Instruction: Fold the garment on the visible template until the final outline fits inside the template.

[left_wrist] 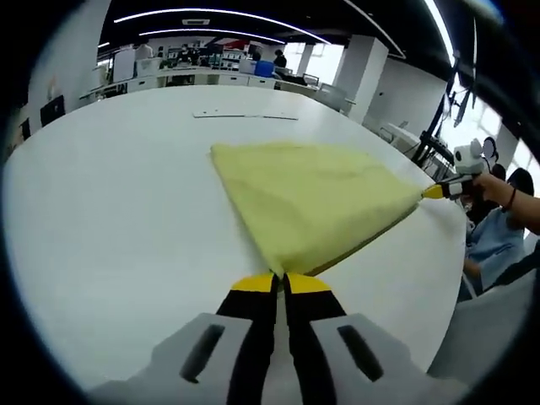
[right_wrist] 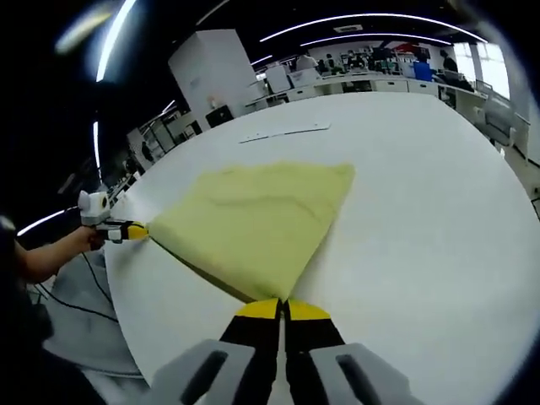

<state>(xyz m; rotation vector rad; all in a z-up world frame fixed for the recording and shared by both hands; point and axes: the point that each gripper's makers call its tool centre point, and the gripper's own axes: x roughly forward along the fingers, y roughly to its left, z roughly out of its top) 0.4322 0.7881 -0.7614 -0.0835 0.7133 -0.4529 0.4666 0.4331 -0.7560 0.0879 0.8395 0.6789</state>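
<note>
Left gripper view: jaws pinch garment (left_wrist: pixel 312 202) corner; table (left_wrist: pixel 110 236) bare around.

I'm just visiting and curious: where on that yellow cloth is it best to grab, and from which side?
At its near corners, from the table's near edge. The yellow cloth lies flat and tapers to points there, thin enough to pinch. Left tongs and right tongs each already clamp one.

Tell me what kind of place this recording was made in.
Probably an open-plan office or lab: long ceiling light strips, rows of desks with equipment at the back, and a large white worktable carrying a yellow folded cloth garment.
</note>
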